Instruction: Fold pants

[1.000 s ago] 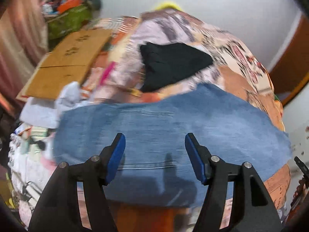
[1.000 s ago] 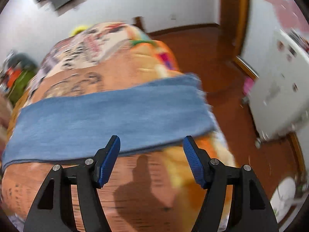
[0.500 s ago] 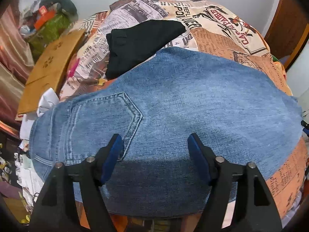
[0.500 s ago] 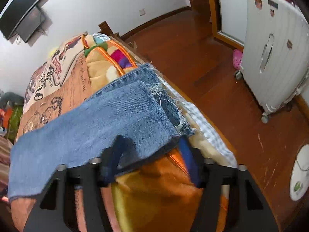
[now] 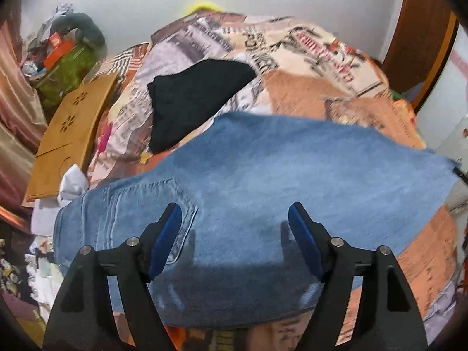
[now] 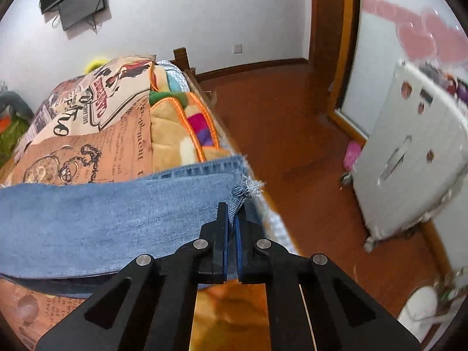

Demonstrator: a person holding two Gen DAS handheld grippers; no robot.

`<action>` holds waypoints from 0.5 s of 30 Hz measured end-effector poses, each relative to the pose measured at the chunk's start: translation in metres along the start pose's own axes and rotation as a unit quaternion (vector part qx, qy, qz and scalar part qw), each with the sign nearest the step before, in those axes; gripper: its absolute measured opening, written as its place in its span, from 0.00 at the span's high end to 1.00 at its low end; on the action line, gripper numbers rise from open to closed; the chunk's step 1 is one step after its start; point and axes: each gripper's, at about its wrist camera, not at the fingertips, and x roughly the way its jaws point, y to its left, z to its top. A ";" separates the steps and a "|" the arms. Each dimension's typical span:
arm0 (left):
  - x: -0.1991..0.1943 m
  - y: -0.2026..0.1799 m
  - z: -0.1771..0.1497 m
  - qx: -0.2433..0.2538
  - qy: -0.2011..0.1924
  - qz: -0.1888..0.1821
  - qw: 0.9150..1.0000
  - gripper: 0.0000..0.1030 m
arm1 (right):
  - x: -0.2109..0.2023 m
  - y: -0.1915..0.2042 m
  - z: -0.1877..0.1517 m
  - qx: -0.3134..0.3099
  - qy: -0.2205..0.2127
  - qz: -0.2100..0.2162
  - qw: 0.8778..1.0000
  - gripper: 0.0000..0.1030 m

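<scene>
The blue jeans (image 5: 263,181) lie across the bed, folded lengthwise, back pocket at the left. My left gripper (image 5: 235,234) is open, hovering over the seat of the jeans near the pocket, holding nothing. In the right wrist view the jeans' leg (image 6: 117,213) runs to the frayed hem at the bed's edge. My right gripper (image 6: 232,219) is shut on the frayed hem corner of the jeans (image 6: 242,191) and lifts it slightly.
A black garment (image 5: 193,93) lies on the printed bedspread (image 5: 307,58) behind the jeans. A wooden board (image 5: 70,134) and clutter sit at the left. At the right are the wooden floor (image 6: 292,134), a white suitcase (image 6: 409,161) and a door frame.
My right gripper has closed on the hem corner of the jeans' leg. My left gripper has pulled back a little and stays open over the seat.
</scene>
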 end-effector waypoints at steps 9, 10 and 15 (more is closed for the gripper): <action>0.013 -0.008 -0.011 0.020 0.019 -0.002 1.000 0.25 | 0.050 0.000 -0.031 0.014 0.088 -0.011 0.996 0.96; 0.014 -0.008 -0.012 0.022 0.020 -0.002 1.000 0.25 | 0.047 -0.003 -0.028 0.019 0.092 -0.008 0.996 0.92; 0.012 -0.010 -0.009 0.020 0.012 -0.012 1.000 0.25 | 0.014 -0.009 -0.013 0.034 0.091 0.001 0.995 0.85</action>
